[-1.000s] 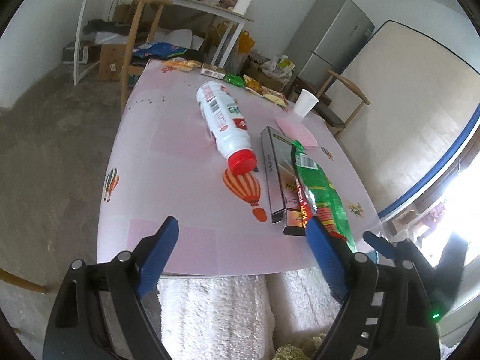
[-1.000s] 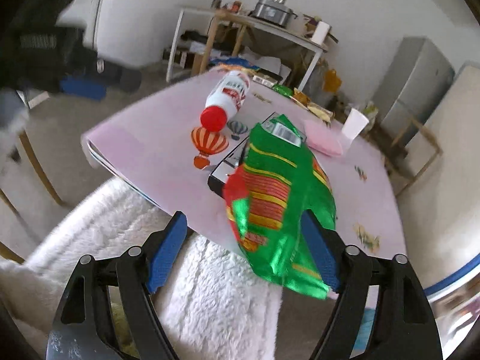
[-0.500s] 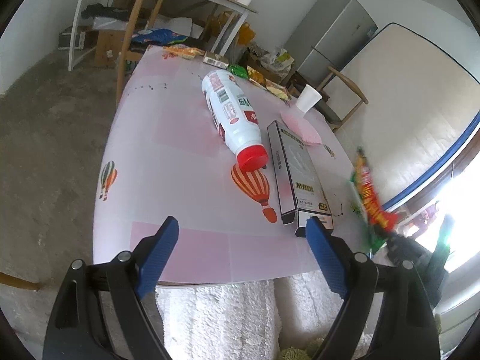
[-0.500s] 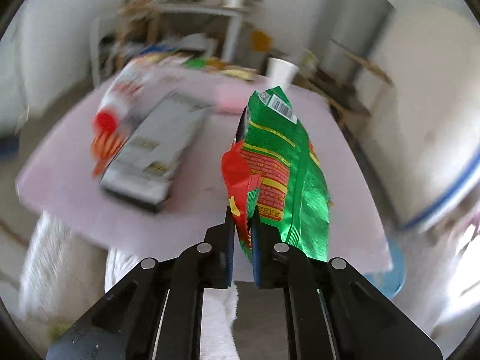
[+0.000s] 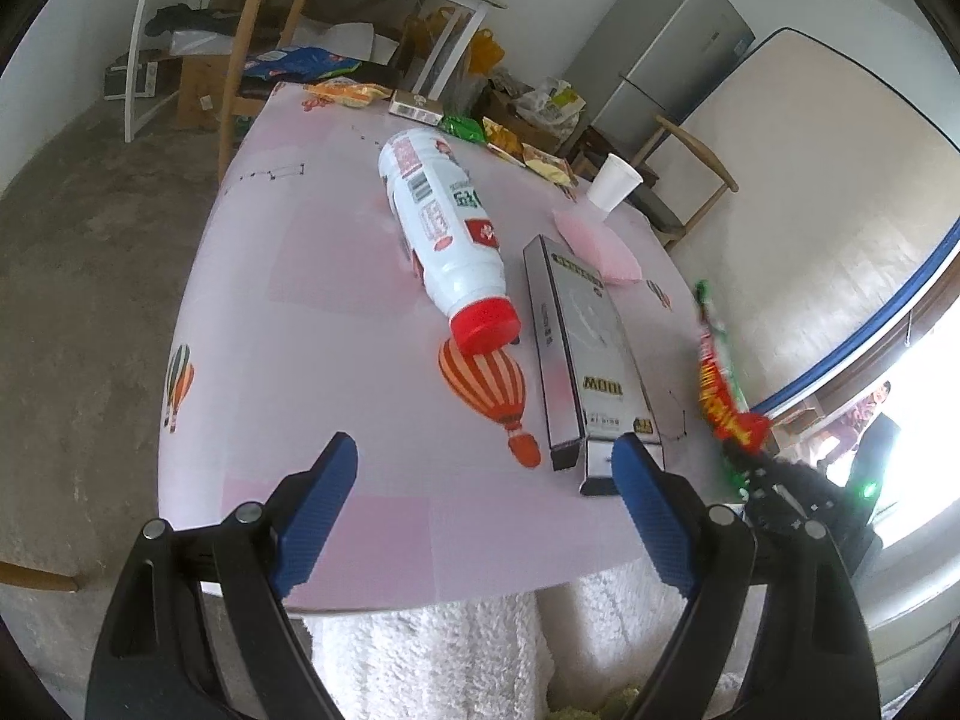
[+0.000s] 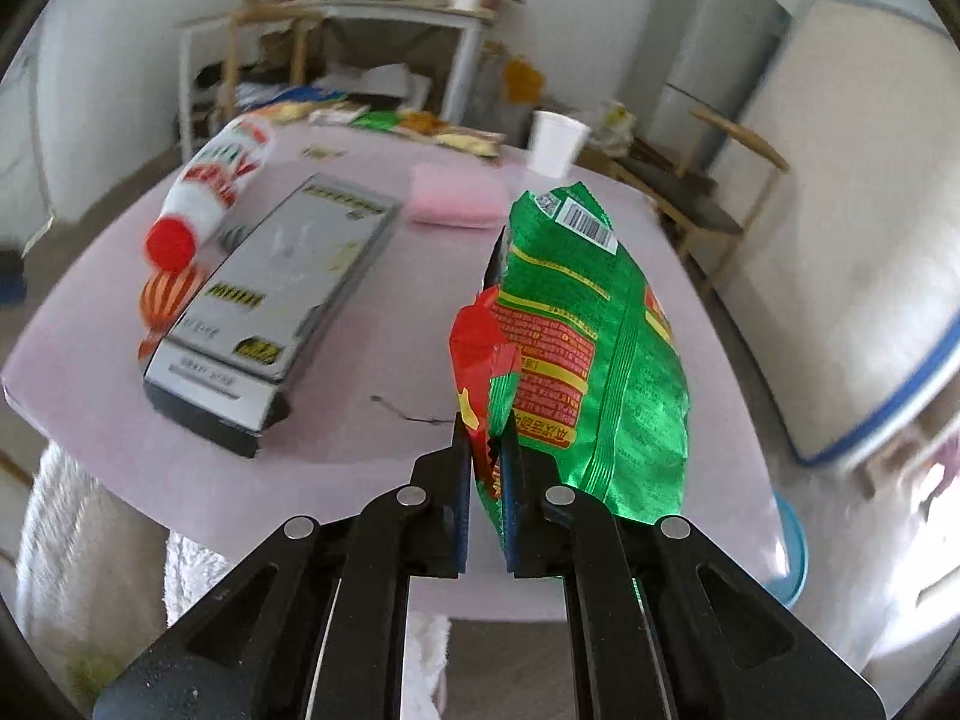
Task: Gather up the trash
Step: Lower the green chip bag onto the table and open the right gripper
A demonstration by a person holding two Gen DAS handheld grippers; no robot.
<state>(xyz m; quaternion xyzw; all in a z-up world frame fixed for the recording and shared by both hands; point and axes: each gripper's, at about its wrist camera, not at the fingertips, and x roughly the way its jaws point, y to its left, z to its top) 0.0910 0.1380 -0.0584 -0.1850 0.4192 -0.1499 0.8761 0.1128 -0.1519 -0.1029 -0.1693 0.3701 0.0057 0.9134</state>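
Note:
My right gripper (image 6: 485,438) is shut on a green and red snack bag (image 6: 588,348) and holds it upright above the pink table's near right part. The bag also shows edge-on in the left wrist view (image 5: 717,372), with the right gripper (image 5: 747,471) below it. My left gripper (image 5: 486,468) is open and empty over the table's near edge. A white bottle with a red cap (image 5: 447,246) lies on its side mid-table, beside a long silver box (image 5: 579,354). The bottle (image 6: 207,192) and the box (image 6: 282,294) show left of the bag.
The pink table (image 5: 288,324) carries a white paper cup (image 5: 612,186), a pink pad (image 5: 600,240) and several wrappers (image 5: 342,93) at its far end. A wooden chair (image 5: 258,42), a shelf, a grey fridge (image 5: 666,54) and a blue basin (image 6: 789,558) surround it.
My right gripper shut on the snack bag, lifted it off the table beside the silver box and carried it right. My left gripper moved slightly closer over the table edge, still open.

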